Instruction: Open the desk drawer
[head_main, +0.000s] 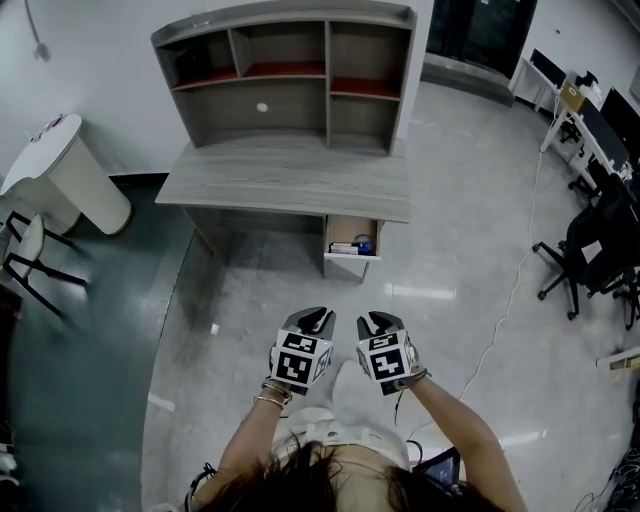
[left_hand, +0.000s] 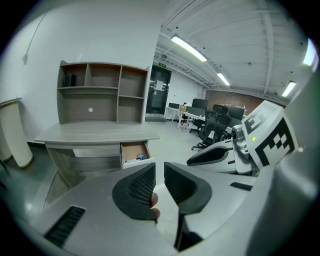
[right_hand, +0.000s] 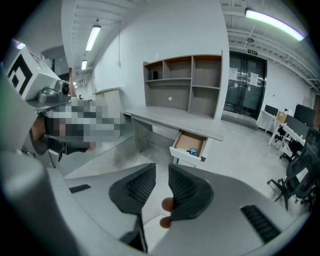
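Note:
The grey desk stands against the wall, a good way ahead of me. Its drawer under the right end is pulled out, with small items inside, one of them blue. The same open drawer shows in the left gripper view, and as the drawer in the right gripper view. Both grippers hang side by side over the floor, well short of the desk. My left gripper has a narrow gap between its pads and holds nothing. My right gripper is open and empty too.
A shelf hutch sits on the desk. A white round table and a black chair stand at the left. Black office chairs and desks line the right side. A white cable runs across the shiny floor.

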